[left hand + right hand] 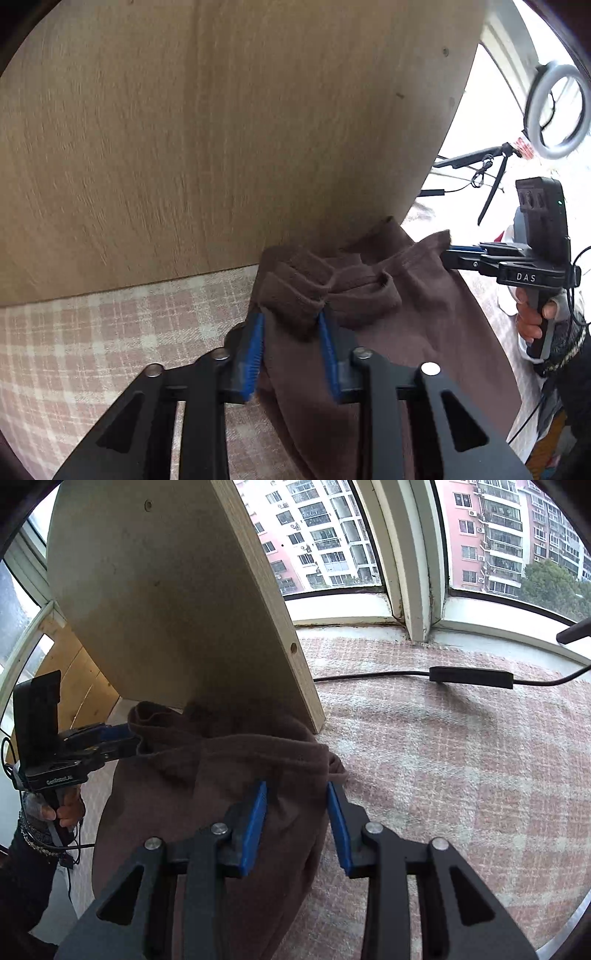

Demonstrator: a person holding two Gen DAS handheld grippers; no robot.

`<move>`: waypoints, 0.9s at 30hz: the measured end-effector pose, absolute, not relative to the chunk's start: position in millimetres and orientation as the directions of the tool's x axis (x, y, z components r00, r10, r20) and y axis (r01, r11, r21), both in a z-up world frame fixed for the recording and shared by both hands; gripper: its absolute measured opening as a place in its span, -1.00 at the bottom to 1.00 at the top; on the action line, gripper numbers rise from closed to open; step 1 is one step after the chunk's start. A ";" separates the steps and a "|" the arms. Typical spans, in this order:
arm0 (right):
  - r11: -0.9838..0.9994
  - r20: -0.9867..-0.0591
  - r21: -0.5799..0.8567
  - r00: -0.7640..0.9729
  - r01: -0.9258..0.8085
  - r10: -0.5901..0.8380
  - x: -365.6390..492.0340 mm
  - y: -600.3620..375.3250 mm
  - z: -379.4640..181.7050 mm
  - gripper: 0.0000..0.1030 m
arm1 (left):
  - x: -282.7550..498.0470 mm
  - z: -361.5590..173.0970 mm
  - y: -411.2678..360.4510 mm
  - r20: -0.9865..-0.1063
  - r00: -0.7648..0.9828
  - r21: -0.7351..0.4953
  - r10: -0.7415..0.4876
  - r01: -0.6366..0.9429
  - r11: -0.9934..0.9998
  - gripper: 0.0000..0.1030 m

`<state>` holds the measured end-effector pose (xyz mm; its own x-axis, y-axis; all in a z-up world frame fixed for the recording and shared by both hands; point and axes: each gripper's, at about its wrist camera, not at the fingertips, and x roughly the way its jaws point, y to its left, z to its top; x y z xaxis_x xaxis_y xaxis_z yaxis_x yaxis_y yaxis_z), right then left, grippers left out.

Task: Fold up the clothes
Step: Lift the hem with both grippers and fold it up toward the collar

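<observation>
Grippers [291, 314] [297, 794] gripping brown garment [406, 314], checked cloth [461, 775]

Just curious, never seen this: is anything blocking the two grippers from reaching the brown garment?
Nothing visible. The left gripper and right gripper already have an edge of the brown garment between their fingers. A wooden board stands close behind it on the checked cover, possibly crowding a fold.

1 brown garment [406, 314]; 2 grippers: left [291, 314], right [297, 786]; 1 wood board [221, 129]; 1 ring light [557, 110], prob.
</observation>
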<state>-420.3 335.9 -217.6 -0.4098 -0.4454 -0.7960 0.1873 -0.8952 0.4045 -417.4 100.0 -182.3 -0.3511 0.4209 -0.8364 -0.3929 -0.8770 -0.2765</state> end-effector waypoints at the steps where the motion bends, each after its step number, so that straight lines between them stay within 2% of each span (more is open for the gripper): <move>1: -0.892 -0.794 0.418 -0.409 0.172 -0.450 -423.8 338.5 -219.3 -0.85 | -422.5 -188.6 95.3 -0.846 -0.343 -0.287 0.408 -0.351 -0.891 -0.51; 4: -0.903 -0.824 0.404 -0.372 0.144 -0.428 -432.2 342.2 -228.5 -0.83 | -426.3 -194.4 85.3 -0.853 -0.322 -0.311 0.410 -0.319 -0.896 -0.41; 5: -0.911 -0.830 0.379 -0.375 0.163 -0.413 -429.5 340.3 -224.0 -0.75 | -423.1 -189.8 81.8 -0.852 -0.323 -0.308 0.411 -0.325 -0.894 -0.33; 6: -0.917 -0.835 0.353 -0.380 0.184 -0.398 -426.3 338.2 -218.8 -0.62 | -419.5 -184.2 77.4 -0.852 -0.328 -0.304 0.408 -0.325 -0.896 -0.23; 7: -0.912 -0.830 0.351 -0.380 0.211 -0.407 -423.1 337.3 -213.7 -0.49 | -416.7 -179.5 73.5 -0.844 -0.339 -0.310 0.417 -0.327 -0.893 0.06; 8: -0.900 -0.815 0.364 -0.385 0.238 -0.432 -420.6 337.6 -210.2 -0.08 | -413.9 -174.8 69.7 -0.835 -0.349 -0.316 0.426 -0.329 -0.890 0.34; 9: -0.887 -0.799 0.378 -0.390 0.265 -0.457 -418.3 337.9 -206.7 0.24 | -411.6 -170.7 66.3 -0.828 -0.358 -0.320 0.432 -0.332 -0.887 0.45; 10: -0.882 -0.785 0.373 -0.409 0.287 -0.465 -417.4 337.5 -205.0 0.28 | -414.6 -173.6 68.4 -0.838 -0.355 -0.300 0.416 -0.337 -0.892 0.52; 12: -0.883 -0.794 0.353 -0.400 0.308 -0.457 -423.9 332.4 -210.7 0.29 | -420.8 -179.8 72.6 -0.856 -0.347 -0.262 0.383 -0.348 -0.900 0.51; 16: -0.868 -0.814 0.384 -0.329 0.315 -0.479 -443.2 323.2 -234.9 0.29 | -440.9 -207.4 84.5 -0.870 -0.228 -0.351 0.436 -0.335 -0.875 0.46; 20: -0.839 -0.777 0.447 -0.331 0.310 -0.536 -443.4 321.9 -238.5 0.29 | -442.6 -212.8 92.5 -0.868 -0.219 -0.352 0.445 -0.360 -0.864 0.40; 21: -0.833 -0.771 0.460 -0.327 0.308 -0.547 -442.8 321.7 -238.2 0.28 | -442.5 -212.5 94.5 -0.868 -0.221 -0.349 0.446 -0.369 -0.862 0.31; 22: -0.826 -0.764 0.473 -0.323 0.306 -0.558 -442.2 321.6 -237.9 0.21 | -440.8 -209.2 97.3 -0.868 -0.223 -0.341 0.444 -0.383 -0.859 -0.15; 23: -0.819 -0.758 0.486 -0.320 0.305 -0.569 -441.6 321.5 -237.7 -0.10 | -439.1 -205.9 100.0 -0.869 -0.224 -0.332 0.442 -0.396 -0.856 -0.25; 24: -0.810 -0.746 0.505 -0.322 0.298 -0.584 -439.7 322.7 -236.3 -0.26 | -437.5 -202.6 102.8 -0.869 -0.226 -0.324 0.439 -0.410 -0.853 -0.36; 25: -0.800 -0.733 0.525 -0.324 0.291 -0.599 -437.7 324.0 -234.7 -0.31 | -435.6 -199.0 105.3 -0.869 -0.229 -0.317 0.439 -0.422 -0.849 -0.55; 27: -0.803 -0.723 0.515 -0.350 0.300 -0.595 -428.3 323.3 -222.4 -0.40 | -425.9 -181.3 102.7 -0.848 -0.245 -0.339 0.471 -0.433 -0.835 -0.59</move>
